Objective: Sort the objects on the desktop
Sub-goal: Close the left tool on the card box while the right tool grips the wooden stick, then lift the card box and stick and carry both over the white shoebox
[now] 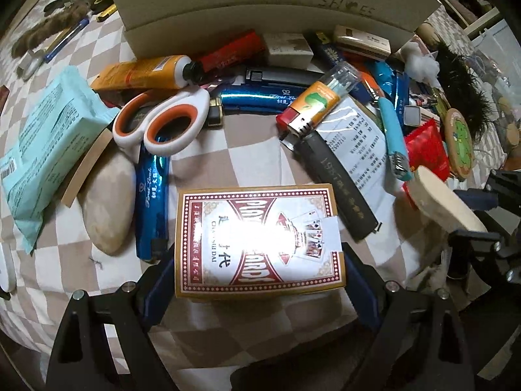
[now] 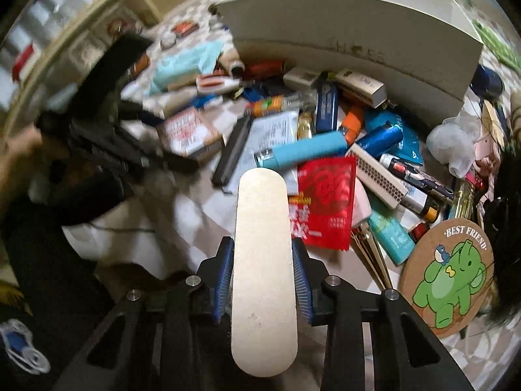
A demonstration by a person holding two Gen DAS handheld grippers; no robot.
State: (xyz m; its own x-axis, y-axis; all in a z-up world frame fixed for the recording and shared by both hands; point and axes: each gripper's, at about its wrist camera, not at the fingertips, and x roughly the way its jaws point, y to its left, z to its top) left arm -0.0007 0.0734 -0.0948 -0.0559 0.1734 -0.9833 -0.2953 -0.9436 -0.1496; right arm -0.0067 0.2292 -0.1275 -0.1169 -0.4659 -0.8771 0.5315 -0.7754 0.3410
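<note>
Both hands are mid-carry: the left gripper (image 1: 260, 273) has its fingers clamped on a playing-card box (image 1: 259, 241), the right gripper (image 2: 262, 280) on a pale oval block (image 2: 262, 260), above the cluttered desk (image 1: 250, 143). Next, probably each needs its spot, perhaps the shoe box (image 1: 260, 6).

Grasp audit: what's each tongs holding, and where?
Left tongs: red-and-white playing-card box, gripped by its long side edges. Right tongs: pale oblong wooden paddle, gripped mid-length.

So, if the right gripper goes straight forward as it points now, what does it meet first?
Probably the red foil packet. The right gripper holds a pale oval piece whose tip reaches ahead, near the packet and the light blue lighter. Depth is unclear, so it may pass above them.
</note>
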